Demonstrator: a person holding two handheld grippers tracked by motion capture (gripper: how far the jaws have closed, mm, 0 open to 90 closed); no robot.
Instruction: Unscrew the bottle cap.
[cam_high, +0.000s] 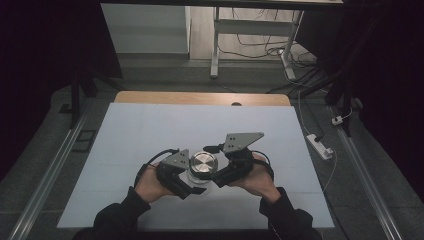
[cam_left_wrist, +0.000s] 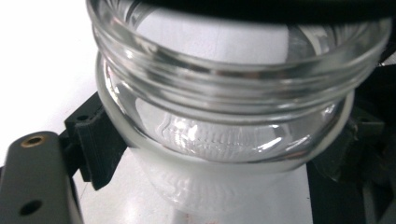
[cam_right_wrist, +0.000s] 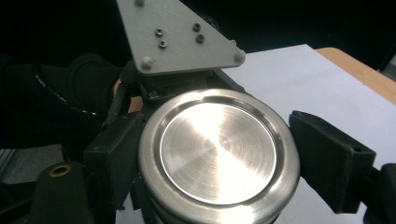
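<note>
Mid-table, a little toward six o'clock on the white sheet (cam_high: 150, 130): glass jar (cam_left_wrist: 233, 116) pinned at the body by the left gripper (cam_high: 192, 187), jaws clamped tight against the curved wall just below the threaded neck, presumably to stop it turning. Steel lid (cam_right_wrist: 217, 151) gripped from three o'clock by the right gripper (cam_high: 216, 176), black jaws closed on opposite sides of the rim, apparently set for twisting the lid on or off; which way, impossible to tell. Left grip low, right grip high, so each hand works its own part without fouling the other.

Jar: thick clear glass, round, smooth, with raised screw ridges circling the neck and bright glints on the shoulder. Lid: round brushed metal, shallow flat centre with fine concentric rings, rolled rim catching the light. Jaw pads: matte black, blocky. Grey three-cornered plate (cam_right_wrist: 175, 35) of the left gripper at twelve o'clock beyond the lid. Wooden table edge (cam_high: 200, 97) bare at the far side.
</note>
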